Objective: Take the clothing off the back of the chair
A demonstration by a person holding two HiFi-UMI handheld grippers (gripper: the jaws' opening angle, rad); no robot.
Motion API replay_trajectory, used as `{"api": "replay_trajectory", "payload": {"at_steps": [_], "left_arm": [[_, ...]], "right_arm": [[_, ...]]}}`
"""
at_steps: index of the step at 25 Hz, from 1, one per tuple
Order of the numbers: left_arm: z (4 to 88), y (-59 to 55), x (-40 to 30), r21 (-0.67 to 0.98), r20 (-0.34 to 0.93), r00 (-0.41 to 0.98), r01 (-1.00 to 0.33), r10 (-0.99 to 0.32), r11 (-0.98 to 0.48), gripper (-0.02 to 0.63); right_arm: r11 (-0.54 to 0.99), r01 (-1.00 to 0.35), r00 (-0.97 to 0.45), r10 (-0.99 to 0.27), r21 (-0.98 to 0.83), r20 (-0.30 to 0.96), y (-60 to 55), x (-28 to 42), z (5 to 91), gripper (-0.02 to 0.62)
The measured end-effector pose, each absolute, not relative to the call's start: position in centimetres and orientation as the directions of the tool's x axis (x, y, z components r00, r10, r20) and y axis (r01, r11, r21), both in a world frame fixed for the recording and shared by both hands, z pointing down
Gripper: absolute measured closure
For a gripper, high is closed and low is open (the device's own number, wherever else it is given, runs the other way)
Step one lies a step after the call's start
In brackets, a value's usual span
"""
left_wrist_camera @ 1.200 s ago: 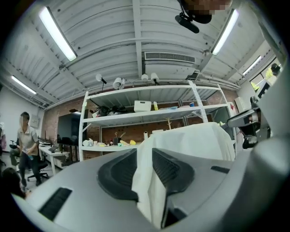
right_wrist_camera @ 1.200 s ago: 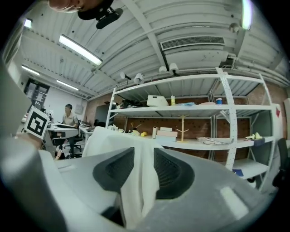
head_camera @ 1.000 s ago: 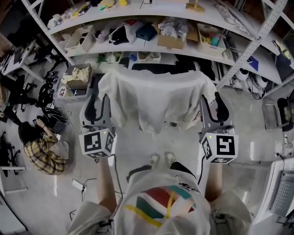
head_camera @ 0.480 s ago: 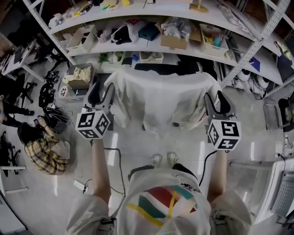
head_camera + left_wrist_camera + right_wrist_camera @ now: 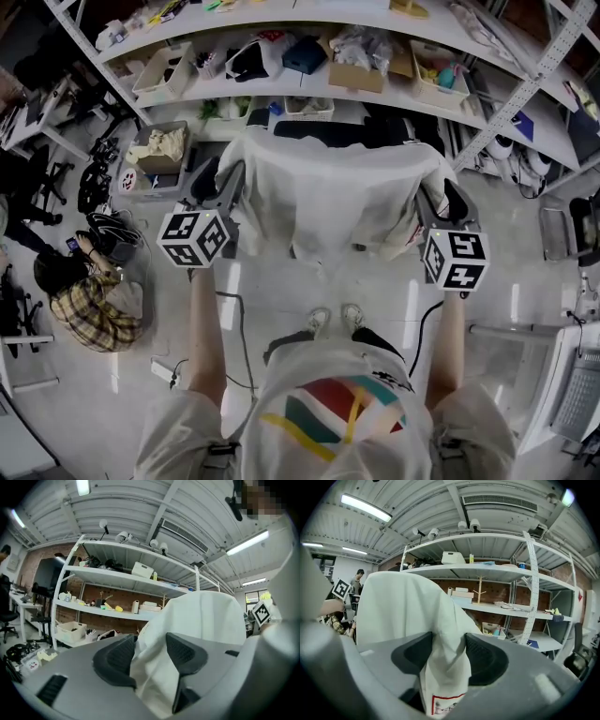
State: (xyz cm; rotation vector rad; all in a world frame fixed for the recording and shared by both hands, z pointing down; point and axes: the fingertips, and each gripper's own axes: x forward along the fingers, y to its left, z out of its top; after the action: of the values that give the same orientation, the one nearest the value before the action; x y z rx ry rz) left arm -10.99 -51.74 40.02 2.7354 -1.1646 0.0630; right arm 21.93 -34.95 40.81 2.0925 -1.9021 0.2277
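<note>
Opening just now with clothing (image 5: 328, 192) between: left gripper (image 5: 218, 181), right gripper (image 5: 442, 202).

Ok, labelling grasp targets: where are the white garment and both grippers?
white garment (image 5: 328, 192), head view, middle of cloth.
left gripper (image 5: 149, 644), left gripper view, between its fingertips.
right gripper (image 5: 447, 641), right gripper view, between its fingertips.

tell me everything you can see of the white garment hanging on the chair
The white garment looks like thin, soft, creased cloth. It is draped over the black chair back, covering most of it, with an uneven hem hanging down. Near one lower edge a red-bordered label shows. Its side edges stand between the jaws of the left gripper and right gripper; both sets of jaws have just been opening and stand wide, with a fold of cloth in each gap, not clamped.
</note>
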Motion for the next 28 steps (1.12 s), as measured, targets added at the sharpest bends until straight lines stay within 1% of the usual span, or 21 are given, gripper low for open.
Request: {"api": "replay_trajectory", "payload": {"at_steps": [2, 3, 4, 5, 7, 9, 10, 14, 22, 28], "left_arm": [[40.4, -51.6, -10.6, 0.184, 0.107, 0.715, -0.698, -0.691, -0.692, 0.387], [40.6, -51.6, -10.4, 0.195, 0.111, 0.720, -0.691, -0.685, -0.696, 0.397], [40.7, -51.6, -10.2, 0.191, 0.119, 0.722, -0.690, -0.682, -0.698, 0.421], [40.8, -51.5, -10.0, 0.174, 0.128, 0.721, -0.693, -0.682, -0.700, 0.448], [40.9, -51.4, -9.5, 0.115, 0.149, 0.714, -0.699, -0.684, -0.705, 0.516], [41.1, -51.2, -9.2, 0.056, 0.169, 0.705, -0.705, -0.689, -0.707, 0.554], [41.2, -51.2, -9.1, 0.037, 0.174, 0.700, -0.708, -0.693, -0.706, 0.566], [41.2, -51.1, -9.2, 0.030, 0.177, 0.689, -0.718, -0.703, -0.696, 0.581], [41.2, -51.1, -9.6, 0.010, 0.194, 0.666, -0.735, -0.720, -0.678, 0.584], [40.1, -51.2, -10.9, -0.017, 0.197, 0.618, -0.774, -0.761, -0.633, 0.586]], "right_arm": [[-0.054, -0.993, 0.086, -0.940, 0.103, 0.329, -35.3, 21.5, 41.1, 0.391], [-0.045, -0.995, 0.073, -0.939, 0.091, 0.337, -35.4, 21.4, 41.2, 0.416], [-0.039, -0.996, 0.064, -0.937, 0.080, 0.344, -35.5, 21.2, 41.3, 0.445], [-0.036, -0.997, 0.061, -0.935, 0.075, 0.349, -35.6, 21.2, 41.3, 0.460], [-0.041, -0.995, 0.069, -0.933, 0.086, 0.352, -35.7, 21.2, 41.4, 0.511], [-0.049, -0.992, 0.087, -0.932, 0.116, 0.352, -35.6, 21.3, 41.5, 0.565], [-0.051, -0.990, 0.095, -0.931, 0.133, 0.351, -35.5, 21.2, 41.6, 0.572], [-0.069, -0.987, 0.116, -0.933, 0.148, 0.341, -35.3, 21.3, 41.8, 0.580], [-0.092, -0.989, 0.126, -0.932, 0.113, 0.340, -35.1, 21.6, 41.7, 0.584], [-0.126, -0.983, 0.164, -0.932, 0.134, 0.324, -34.6, 22.3, 40.8, 0.584]]}}
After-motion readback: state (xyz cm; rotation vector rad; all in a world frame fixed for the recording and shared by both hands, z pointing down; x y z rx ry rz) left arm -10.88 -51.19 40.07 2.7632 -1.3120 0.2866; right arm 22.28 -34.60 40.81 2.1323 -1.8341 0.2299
